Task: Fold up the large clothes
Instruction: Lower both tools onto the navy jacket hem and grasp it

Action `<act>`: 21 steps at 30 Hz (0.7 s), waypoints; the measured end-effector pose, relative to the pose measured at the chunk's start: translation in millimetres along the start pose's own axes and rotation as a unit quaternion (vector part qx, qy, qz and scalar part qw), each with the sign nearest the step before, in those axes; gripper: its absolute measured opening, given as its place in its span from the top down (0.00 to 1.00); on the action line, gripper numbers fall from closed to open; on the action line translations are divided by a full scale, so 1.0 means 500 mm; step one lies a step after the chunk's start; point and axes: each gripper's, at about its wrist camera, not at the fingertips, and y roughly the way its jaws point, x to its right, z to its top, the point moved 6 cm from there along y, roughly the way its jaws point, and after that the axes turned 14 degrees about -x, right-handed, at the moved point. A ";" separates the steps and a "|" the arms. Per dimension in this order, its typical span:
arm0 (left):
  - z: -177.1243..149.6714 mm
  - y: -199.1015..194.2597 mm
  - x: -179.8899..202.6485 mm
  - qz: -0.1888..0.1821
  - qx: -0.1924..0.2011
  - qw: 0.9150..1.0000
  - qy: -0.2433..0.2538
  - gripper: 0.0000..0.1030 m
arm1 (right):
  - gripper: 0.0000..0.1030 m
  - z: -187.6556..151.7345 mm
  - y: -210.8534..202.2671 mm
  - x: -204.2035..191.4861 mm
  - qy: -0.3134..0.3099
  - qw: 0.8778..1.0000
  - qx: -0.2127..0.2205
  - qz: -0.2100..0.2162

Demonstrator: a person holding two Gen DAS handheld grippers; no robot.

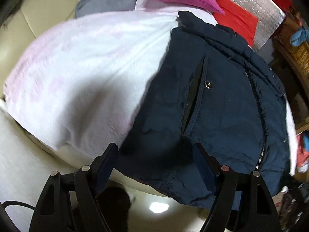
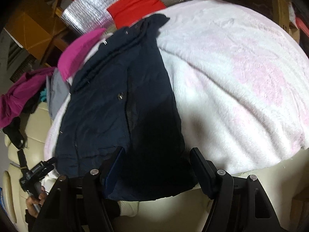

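The dark navy padded jacket point(image 1: 222, 104) lies flat on a fluffy white-and-pink blanket point(image 1: 87, 73) spread over a cream leather sofa point(image 1: 44, 9), collar away from the person and hem hanging just over the near edge. It already looks folded to a narrow strip, so the step in hand is probably taking the hem and carrying it up toward the collar.

Going left to right: the left gripper point(image 1: 156, 150) hovers over the hem's left corner, tilted steeply downward, its jaws standing wide and holding nothing, with one finger past the jacket's left edge over the blanket and the other over the fabric near the lower end of the slanted pocket opening point(image 1: 193, 96). To do this well, it should bite the hem edge itself (all layers, not just the top shell), clear of the metal zipper point(image 1: 259, 154) to the right.

The right gripper point(image 2: 157, 158) is angled down over the hem's right side, also wide apart and empty, its left finger above the navy cloth and its right finger over the blanket just beyond the jacket's edge. Both grips should land level with each other, so the fold comes up square rather than skewed. The magenta cushion point(image 2: 77, 54) and red cloth point(image 2: 135, 5) beyond the collar leave little room, so a short fold seems wise.
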 end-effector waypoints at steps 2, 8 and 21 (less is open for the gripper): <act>-0.002 -0.001 0.005 -0.018 0.002 1.000 0.005 0.30 | 0.33 -0.006 0.018 -0.019 -0.026 0.999 -0.006 -0.020; -0.010 -0.019 0.035 -0.028 0.029 0.998 0.045 0.78 | 0.69 -0.011 -0.030 -0.080 -0.090 0.994 0.061 -0.003; -0.014 0.010 0.090 -0.016 0.009 0.995 0.098 0.69 | 0.66 0.007 0.034 -0.105 -0.113 0.990 0.024 -0.078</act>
